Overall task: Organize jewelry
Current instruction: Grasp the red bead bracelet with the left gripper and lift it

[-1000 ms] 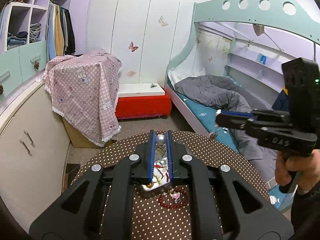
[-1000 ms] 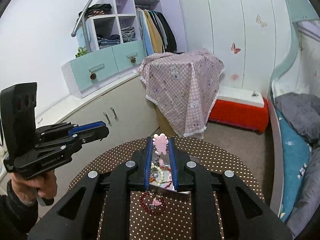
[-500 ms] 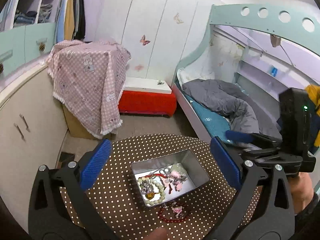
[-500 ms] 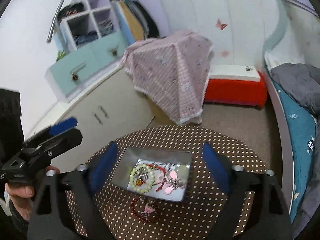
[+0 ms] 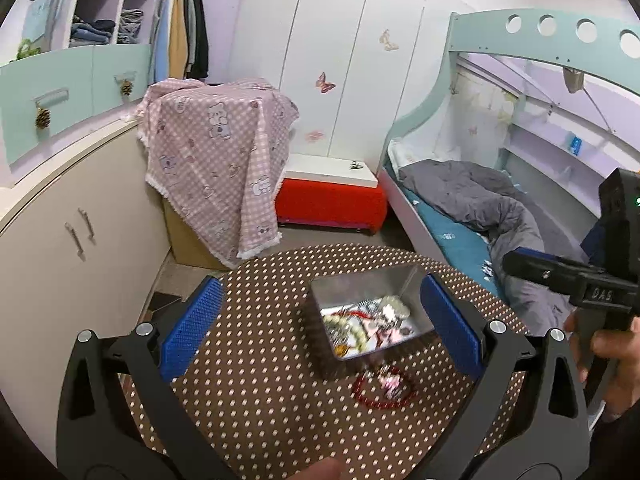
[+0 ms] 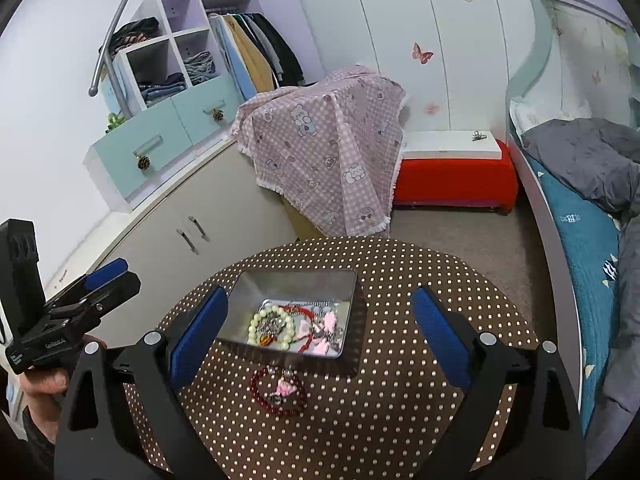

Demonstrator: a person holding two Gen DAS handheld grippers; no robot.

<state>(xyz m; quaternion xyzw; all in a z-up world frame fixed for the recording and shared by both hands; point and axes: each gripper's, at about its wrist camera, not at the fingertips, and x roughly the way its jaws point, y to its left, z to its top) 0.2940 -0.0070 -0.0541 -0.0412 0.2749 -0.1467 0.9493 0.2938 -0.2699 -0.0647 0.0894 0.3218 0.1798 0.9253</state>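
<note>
Red bracelet (image 6: 279, 392) lies on the bench (image 6: 400, 360) just before the tin (image 6: 294, 280), centred between the released right tongs (image 6: 320, 332); left tongs (image 5: 316, 324) also gape.

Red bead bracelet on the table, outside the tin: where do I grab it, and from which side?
Take the red bead bracelet on its near arc, coming from above. It lies flat on the dotted table, so one finger likely goes inside the loop. The far arc lies close to the tin.

Shiny metal tin (image 6: 297, 280); matt dotted tablecloth (image 6: 400, 400); glossy red bead bracelet (image 6: 278, 394); pearly beads (image 6: 272, 326).
</note>
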